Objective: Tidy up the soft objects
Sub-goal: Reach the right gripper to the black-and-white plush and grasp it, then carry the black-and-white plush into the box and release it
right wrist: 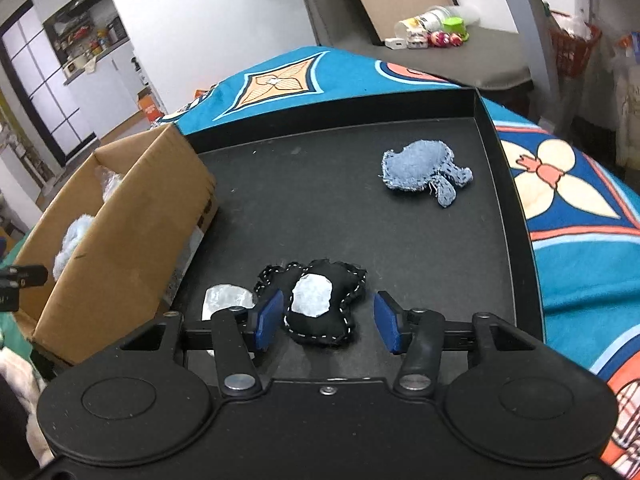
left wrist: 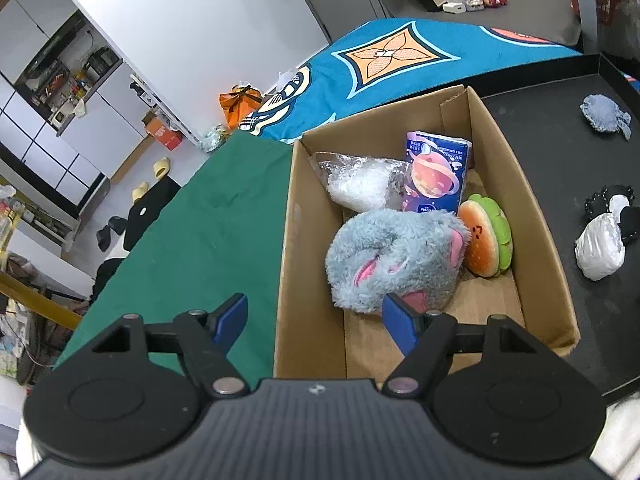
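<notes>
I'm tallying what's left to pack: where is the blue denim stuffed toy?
The blue denim stuffed toy lies alone on the black tray, toward its far right corner in the right wrist view, beyond the black stitched plush, outside the cardboard box.

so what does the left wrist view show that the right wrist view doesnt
Only the left wrist view looks into the cardboard box enough to show the purple tissue pack, the burger-shaped plush and the clear plastic bag.

Only the right wrist view shows the open right claw flanking the black stitched plush.

Both show the box, the fluffy grey-blue plush, the denim plush and the black tray.
</notes>
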`<state>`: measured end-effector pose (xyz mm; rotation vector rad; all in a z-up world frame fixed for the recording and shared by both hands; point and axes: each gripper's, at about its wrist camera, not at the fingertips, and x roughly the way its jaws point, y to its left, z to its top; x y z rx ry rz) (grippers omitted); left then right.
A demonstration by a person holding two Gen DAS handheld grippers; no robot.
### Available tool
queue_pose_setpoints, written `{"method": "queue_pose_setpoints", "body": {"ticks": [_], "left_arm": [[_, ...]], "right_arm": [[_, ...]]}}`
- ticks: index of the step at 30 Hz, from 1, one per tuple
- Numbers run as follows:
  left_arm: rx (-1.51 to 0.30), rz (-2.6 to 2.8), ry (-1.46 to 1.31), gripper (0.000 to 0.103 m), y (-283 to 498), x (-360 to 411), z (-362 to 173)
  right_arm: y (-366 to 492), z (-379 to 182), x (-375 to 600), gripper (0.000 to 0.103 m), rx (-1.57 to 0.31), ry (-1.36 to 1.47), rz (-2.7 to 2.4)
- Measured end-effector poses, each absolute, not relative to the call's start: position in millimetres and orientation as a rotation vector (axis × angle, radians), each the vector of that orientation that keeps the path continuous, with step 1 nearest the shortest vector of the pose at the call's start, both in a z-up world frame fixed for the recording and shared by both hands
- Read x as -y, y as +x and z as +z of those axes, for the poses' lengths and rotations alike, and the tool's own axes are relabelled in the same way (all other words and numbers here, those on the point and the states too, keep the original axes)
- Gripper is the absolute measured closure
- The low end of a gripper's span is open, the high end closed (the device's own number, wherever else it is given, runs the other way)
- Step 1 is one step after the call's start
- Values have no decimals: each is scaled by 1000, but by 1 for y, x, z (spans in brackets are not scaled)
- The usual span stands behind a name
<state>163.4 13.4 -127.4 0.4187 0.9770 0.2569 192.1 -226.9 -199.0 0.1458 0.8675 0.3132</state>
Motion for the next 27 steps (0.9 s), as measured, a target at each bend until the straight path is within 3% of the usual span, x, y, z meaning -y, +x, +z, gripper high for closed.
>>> {"method": "queue_pose_setpoints", "body": {"ticks": [10, 13, 15, 27], "left_arm": [[-984, 267, 478, 30, 169, 3, -129], [-985, 270, 481, 30, 167, 4, -130], [-993, 280, 475, 30, 167, 3, -132], [-991, 296, 473, 30, 163, 2, -129]], "right_arm": [[199, -209, 223, 54, -870, 159, 289], [196, -207, 217, 62, -887, 93, 283], [196, -206, 223, 78, -906, 108, 274], [186, -170, 259, 81, -846, 229, 264]]}}
